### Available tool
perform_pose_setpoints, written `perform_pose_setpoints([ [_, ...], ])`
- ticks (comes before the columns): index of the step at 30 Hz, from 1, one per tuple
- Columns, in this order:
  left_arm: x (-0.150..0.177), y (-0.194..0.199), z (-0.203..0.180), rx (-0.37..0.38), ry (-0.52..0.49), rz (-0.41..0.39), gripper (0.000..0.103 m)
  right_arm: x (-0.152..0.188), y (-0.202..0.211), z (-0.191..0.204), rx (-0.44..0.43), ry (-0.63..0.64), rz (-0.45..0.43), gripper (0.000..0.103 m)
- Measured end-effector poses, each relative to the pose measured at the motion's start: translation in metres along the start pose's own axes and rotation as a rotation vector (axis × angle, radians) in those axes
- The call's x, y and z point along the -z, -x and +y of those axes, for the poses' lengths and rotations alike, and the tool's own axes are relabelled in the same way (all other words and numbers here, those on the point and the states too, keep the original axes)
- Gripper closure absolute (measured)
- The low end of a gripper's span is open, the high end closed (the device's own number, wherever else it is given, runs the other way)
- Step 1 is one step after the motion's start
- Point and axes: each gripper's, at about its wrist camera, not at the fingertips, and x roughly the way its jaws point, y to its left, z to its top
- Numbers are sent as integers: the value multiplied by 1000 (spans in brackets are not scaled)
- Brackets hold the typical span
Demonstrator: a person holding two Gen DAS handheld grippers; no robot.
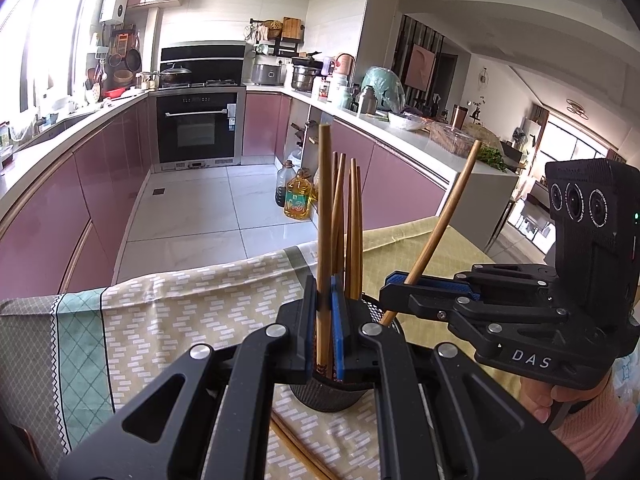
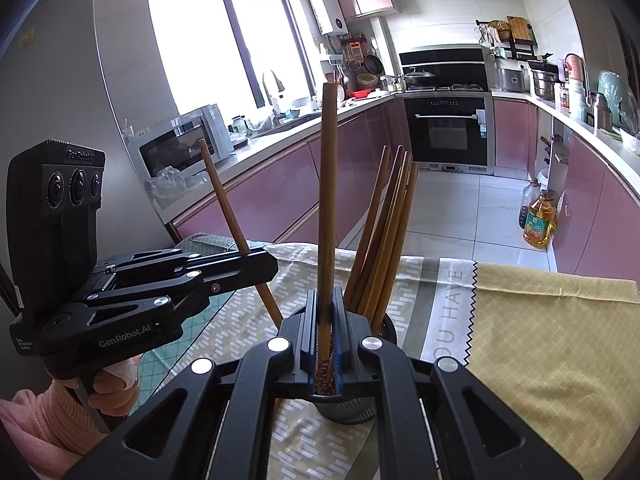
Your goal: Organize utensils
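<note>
A black mesh utensil holder (image 1: 332, 394) stands on the cloth-covered table and holds several brown chopsticks (image 1: 354, 232). My left gripper (image 1: 325, 300) is shut on one upright chopstick (image 1: 323, 208) whose lower end is inside the holder. My right gripper (image 1: 400, 284) comes in from the right, shut on a tilted chopstick (image 1: 444, 216) with its lower end at the holder's rim. In the right wrist view my right gripper (image 2: 326, 308) grips its chopstick (image 2: 327, 184) over the holder (image 2: 352, 406), and my left gripper (image 2: 256, 260) holds the other chopstick (image 2: 228, 208) at the left.
Two more chopsticks (image 1: 304, 452) lie on the patterned tablecloth (image 1: 180, 320) just in front of the holder. A yellow cloth (image 2: 560, 340) covers the table's right part. Beyond the table edge are the tiled floor, pink cabinets and oil bottles (image 1: 297, 196).
</note>
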Motion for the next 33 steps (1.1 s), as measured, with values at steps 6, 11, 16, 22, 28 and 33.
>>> perform_pose_setpoints([
  [6,2,-4,-1,-2,-12,15,95,1,-7,-2,-3,-8,19,97],
  [11,3,-11,-2,-3,-19,32,95,3,-13,-5,-2,-16,30,97],
  [16,3,-17,-1,-5,-28,38,95,2,-16,-7,3,-26,32,97],
  [22,2,-26,-4,-8,-30,47,95,1,-20,-11,9,-40,34,97],
  [28,1,-36,-5,-4,-27,64,95,0,-24,-15,15,-57,36,96],
  [33,1,-46,-5,8,-28,77,95,0,-25,-17,17,-64,37,96],
])
